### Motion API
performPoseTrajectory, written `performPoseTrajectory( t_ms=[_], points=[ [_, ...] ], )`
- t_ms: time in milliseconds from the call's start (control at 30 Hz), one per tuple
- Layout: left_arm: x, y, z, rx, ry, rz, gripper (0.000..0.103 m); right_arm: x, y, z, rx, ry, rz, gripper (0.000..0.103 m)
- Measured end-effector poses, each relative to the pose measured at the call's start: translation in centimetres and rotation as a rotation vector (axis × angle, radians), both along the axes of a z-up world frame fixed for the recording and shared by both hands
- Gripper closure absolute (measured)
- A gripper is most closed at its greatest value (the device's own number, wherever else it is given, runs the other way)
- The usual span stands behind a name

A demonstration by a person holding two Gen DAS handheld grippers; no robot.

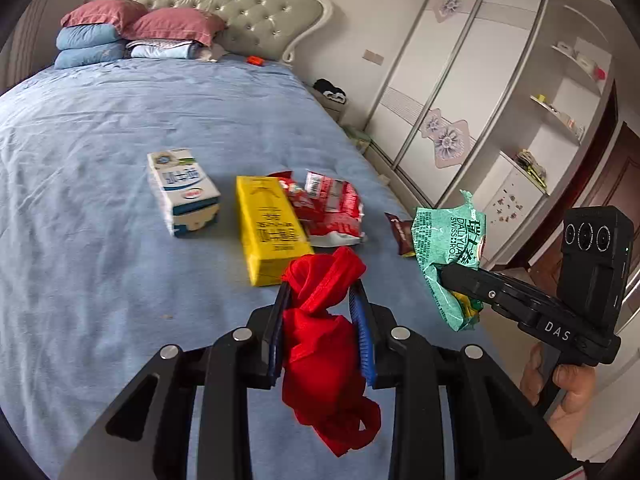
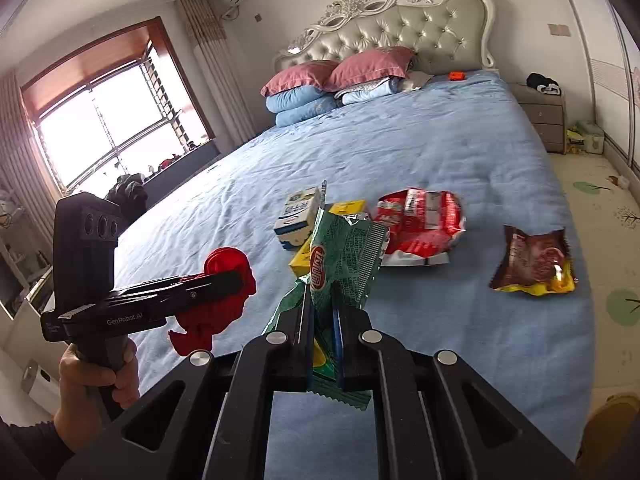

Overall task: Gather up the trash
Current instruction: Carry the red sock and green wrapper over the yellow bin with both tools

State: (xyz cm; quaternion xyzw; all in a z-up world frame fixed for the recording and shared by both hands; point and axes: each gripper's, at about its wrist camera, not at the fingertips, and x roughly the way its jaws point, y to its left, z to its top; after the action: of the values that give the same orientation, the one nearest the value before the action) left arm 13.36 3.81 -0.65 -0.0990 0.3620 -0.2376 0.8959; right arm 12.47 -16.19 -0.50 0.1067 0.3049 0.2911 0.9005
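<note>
- Left gripper [image 1: 322, 288] clamps a red bag [image 1: 324, 344].
- Right gripper [image 2: 325, 310] pinches a green wrapper [image 2: 344, 260].
- Yellow box [image 1: 270, 228] lies at the bag's 11 o'clock on the bed [image 1: 100, 120].

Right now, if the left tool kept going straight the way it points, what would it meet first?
Most likely the yellow carton, lying on the blue bedspread just beyond the red bag that the left tool grips. Depth is hard to judge; it may pass above the carton.
</note>
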Motion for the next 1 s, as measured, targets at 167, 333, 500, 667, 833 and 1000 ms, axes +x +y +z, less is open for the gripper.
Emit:
performPoseTrajectory(
  t_ms=[167, 333, 500, 667, 833, 1000],
  points=[
    [-0.2, -8.1, 0.1, 0.031, -0.003, -0.116, 0.073, -2.1, -7.3, -0.6, 0.013, -0.005, -0.096, 0.095],
    [0.3, -16.8, -1.1, 0.058, 0.031, -0.241, 0.073, -4.7, -15.1, -2.4, 0.031, 0.006, -0.193, 0.095],
    [0.1, -26.4, -3.3, 0.089, 0.077, -0.389, 0.073, -7.2, -23.5, -5.4, 0.040, 0.049, -0.330, 0.095],
    [-0.5, -35.4, -5.2, 0.124, 0.118, -0.529, 0.073, -10.0, -30.9, -7.8, 0.026, 0.096, -0.467, 0.095],
    [-1.1, -43.4, -7.9, 0.169, 0.184, -0.644, 0.073, -12.2, -36.3, -10.0, -0.017, 0.153, -0.569, 0.095],
    [-0.8, -48.9, -11.5, 0.220, 0.271, -0.682, 0.073, -13.6, -39.8, -12.3, -0.060, 0.217, -0.627, 0.095]
  ],
)
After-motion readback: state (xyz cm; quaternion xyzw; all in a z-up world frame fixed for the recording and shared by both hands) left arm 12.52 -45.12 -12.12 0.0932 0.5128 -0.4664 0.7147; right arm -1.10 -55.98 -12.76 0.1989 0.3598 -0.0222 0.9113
